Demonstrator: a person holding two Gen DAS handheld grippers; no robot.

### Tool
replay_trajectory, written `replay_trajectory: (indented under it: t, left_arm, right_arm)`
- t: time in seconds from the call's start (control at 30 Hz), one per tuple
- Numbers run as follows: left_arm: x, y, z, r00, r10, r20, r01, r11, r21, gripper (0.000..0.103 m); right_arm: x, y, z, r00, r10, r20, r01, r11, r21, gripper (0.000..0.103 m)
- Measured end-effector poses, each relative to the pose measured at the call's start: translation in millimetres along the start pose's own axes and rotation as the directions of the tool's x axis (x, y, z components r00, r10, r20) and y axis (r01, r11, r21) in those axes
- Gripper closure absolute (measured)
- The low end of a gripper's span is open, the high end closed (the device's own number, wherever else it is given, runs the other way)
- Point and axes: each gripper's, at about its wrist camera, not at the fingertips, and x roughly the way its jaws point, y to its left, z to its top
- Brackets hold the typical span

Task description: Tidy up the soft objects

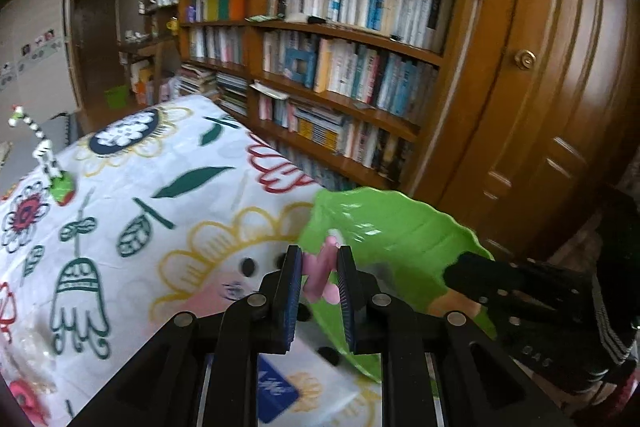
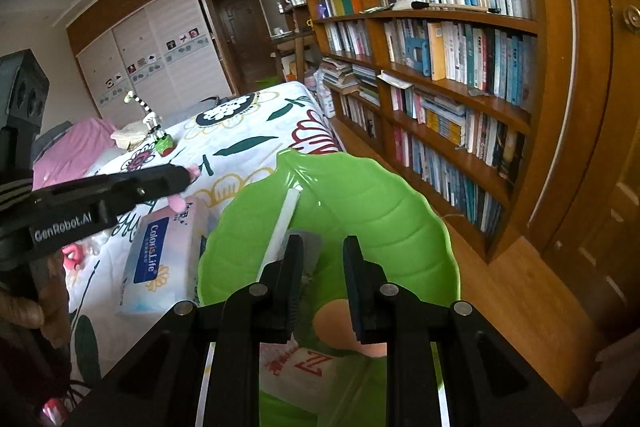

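A: A bedroom, then: a bed (image 1: pixel 168 187) under a flowered cover, with a long bookcase (image 1: pixel 340 67) beside it. Where is the soft thing?

B: The pink toy (image 1: pixel 320 273) sits between the fingers of the left gripper (image 1: pixel 319 283), which is closed down to a narrow gap and pinches it. It hangs just over the near edge of the green tray (image 1: pixel 400 227), I think so that it can be let go into the tray.

A: And the right gripper (image 2: pixel 322 277)?

B: Its jaws stand apart over the tray's inside, and I see nothing clamped between them. Something orange and rounded (image 2: pixel 340 323) lies under them, with a white pack (image 2: pixel 296 363) printed in red and a white stick (image 2: pixel 284 223), all in the tray. Whether the gripper touches any of these I cannot tell.

A: Why is the tray at the bed's corner?

B: Probably as the gathering place, within reach of both grippers. A tissue pack (image 2: pixel 160 255) lies on the bed just beside it. A striped toy (image 2: pixel 154 131) stands well apart, farther up the bed.
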Motion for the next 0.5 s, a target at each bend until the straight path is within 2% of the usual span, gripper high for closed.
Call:
replay_trajectory:
  t: [0.13,0.2,0.33,0.4,0.5]
  left_arm:
    - [3.1,-10.9,-2.9,0.999,-0.039,-0.014,0.039,0.999,0.017,0.084]
    - [4.4,-16.0,-3.9,0.998,-0.057,-0.020,0.058,0.998,0.027,0.073]
    - [4.5,-20.7,-5.7,0.998,-0.067,-0.021,0.068,0.997,0.032,0.060]
    - [3.0,-19.3,-6.3,0.998,-0.058,-0.015,0.058,0.998,0.023,0.045]
    - [1.5,-14.1,-6.9,0.999,-0.049,-0.009,0.049,0.999,0.002,0.044]
  right_arm:
    - [1.5,-2.4,-0.9,1.000,-0.006,-0.005,0.006,1.000,0.012,0.081]
    - [1.7,-3.1,-1.3,1.000,-0.009,-0.007,0.009,1.000,0.017,0.081]
    - [1.3,-3.8,-1.6,1.000,-0.010,-0.005,0.010,1.000,0.024,0.068]
    - [0.7,-4.5,-1.8,1.000,-0.011,-0.001,0.011,1.000,0.026,0.067]
    - [-1.1,-4.4,-2.5,1.000,-0.014,0.004,0.014,1.000,0.028,0.067]
